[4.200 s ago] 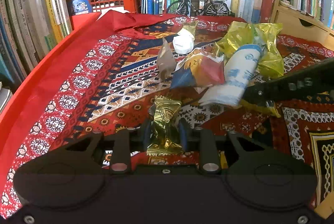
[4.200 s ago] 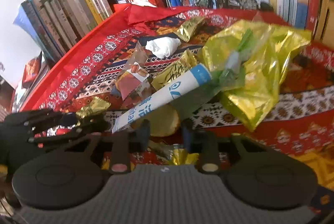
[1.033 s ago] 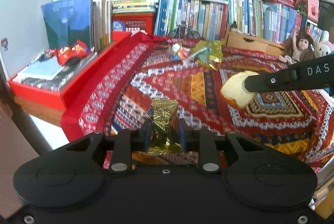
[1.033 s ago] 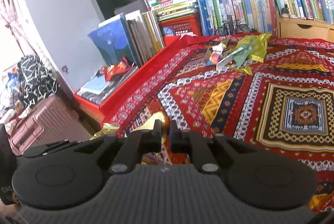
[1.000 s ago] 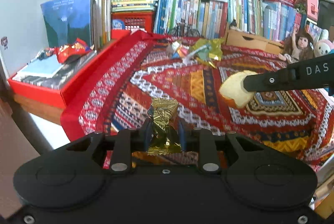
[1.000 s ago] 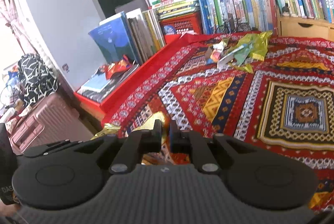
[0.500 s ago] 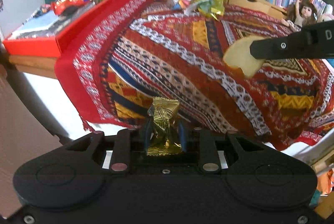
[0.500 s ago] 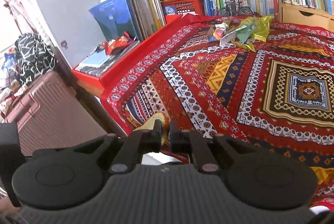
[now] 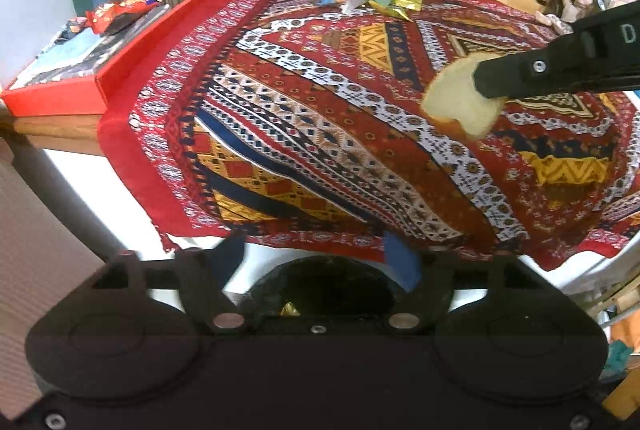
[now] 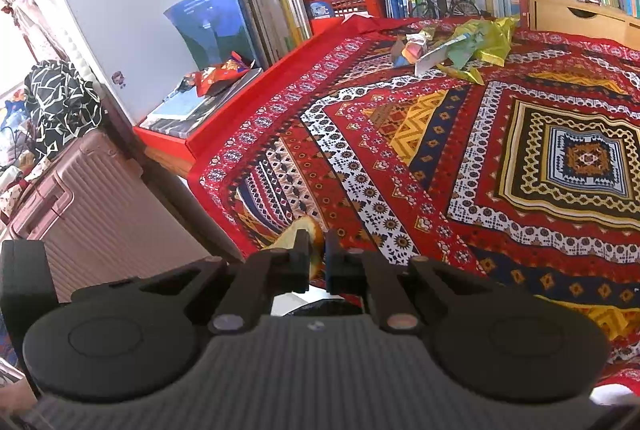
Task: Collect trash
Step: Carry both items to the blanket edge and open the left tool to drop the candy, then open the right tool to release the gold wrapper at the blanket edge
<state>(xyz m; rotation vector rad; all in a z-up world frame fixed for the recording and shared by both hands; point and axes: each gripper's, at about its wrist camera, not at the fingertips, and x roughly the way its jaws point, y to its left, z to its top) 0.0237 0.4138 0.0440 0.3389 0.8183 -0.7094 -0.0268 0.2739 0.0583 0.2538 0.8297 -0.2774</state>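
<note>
Left gripper [image 9: 316, 258] has just opened — gold wrapper [image 9: 289, 308] dropped below.

The patterned tablecloth [image 10: 420, 157] was woven cloth, matt, with a plain red hem. Far back, the crumpled wrappers [image 10: 476, 43] shone like glossy foil and plastic film. The pink suitcase [image 10: 92, 213] was ribbed hard plastic, and the drawer box [image 10: 580, 15] bare pale wood.
</note>
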